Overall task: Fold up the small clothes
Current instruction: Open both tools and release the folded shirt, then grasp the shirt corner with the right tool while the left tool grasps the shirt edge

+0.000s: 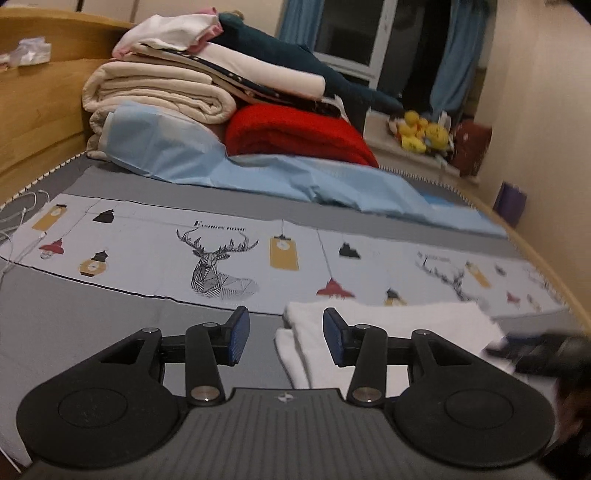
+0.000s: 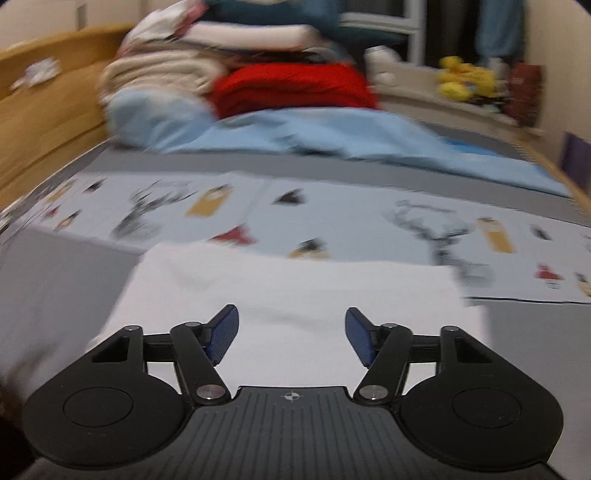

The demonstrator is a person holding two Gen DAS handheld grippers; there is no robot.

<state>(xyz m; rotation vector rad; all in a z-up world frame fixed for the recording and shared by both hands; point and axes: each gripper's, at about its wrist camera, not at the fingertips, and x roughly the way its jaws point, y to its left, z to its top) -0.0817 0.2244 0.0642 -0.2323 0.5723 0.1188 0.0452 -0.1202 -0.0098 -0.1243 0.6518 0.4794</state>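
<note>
Printed sheet (image 1: 221,254): deer drawing, caption partly legible "home".

Wooden headboard (image 1: 40,110), dark window (image 1: 351,33), beige wall (image 1: 535,92)

Right claw (image 2: 291,338) at six o'clock with jaws apart and nothing between them, folded white cloth (image 2: 288,291) lying flat on the bed (image 2: 55,295) beneath it, printed sheet (image 2: 332,218) beyond, red blanket (image 2: 295,86) at twelve o'clock, yellow toys (image 2: 465,79) at two o'clock.
</note>
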